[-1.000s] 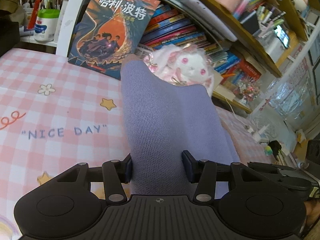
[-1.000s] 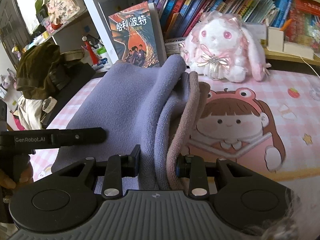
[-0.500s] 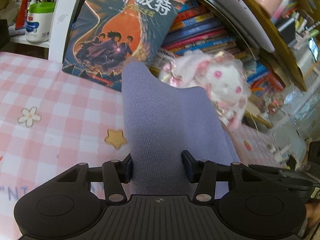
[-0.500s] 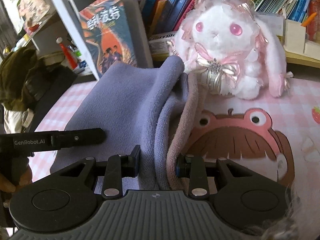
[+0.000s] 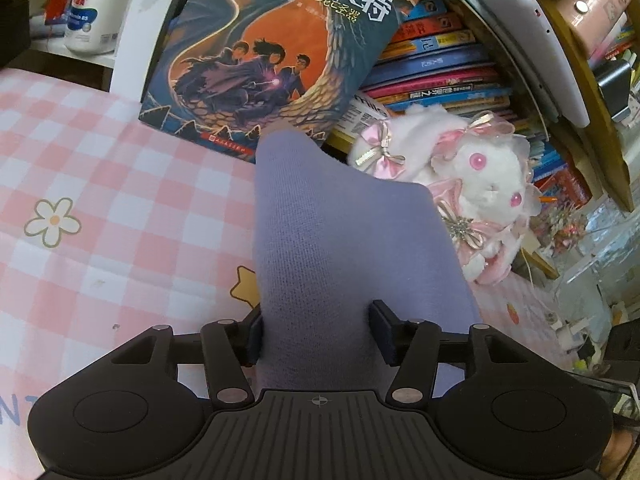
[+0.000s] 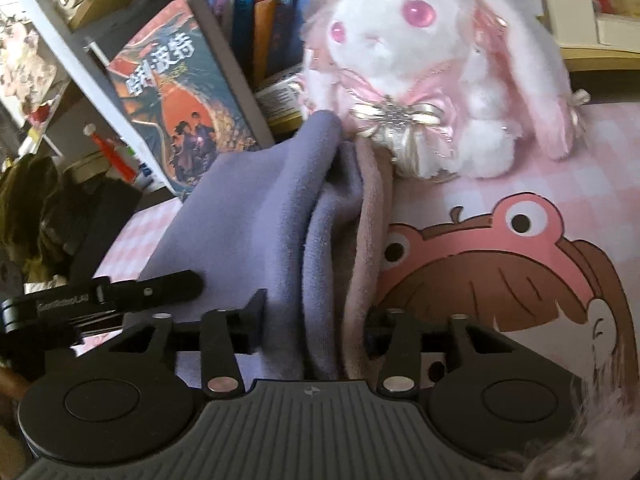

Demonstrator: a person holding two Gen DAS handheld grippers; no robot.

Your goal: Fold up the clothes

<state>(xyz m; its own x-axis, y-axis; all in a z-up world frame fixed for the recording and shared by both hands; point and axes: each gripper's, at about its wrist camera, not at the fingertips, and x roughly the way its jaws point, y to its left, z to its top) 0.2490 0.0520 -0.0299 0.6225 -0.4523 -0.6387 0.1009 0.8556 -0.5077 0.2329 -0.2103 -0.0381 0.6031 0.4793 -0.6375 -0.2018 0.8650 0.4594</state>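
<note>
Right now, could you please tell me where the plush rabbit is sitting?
The plush rabbit sits at the back of the pink tablecloth against the bookshelf, right of the leaning book, just beyond the purple garment.

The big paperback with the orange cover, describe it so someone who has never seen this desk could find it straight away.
Find the bookshelf behind the pink checked tablecloth. At its left end, one large book leans face-out, left of the white plush rabbit and just past the purple garment. Unlike the neighbouring books showing only spines, it shows its whole orange-and-blue cover with three figures.
</note>
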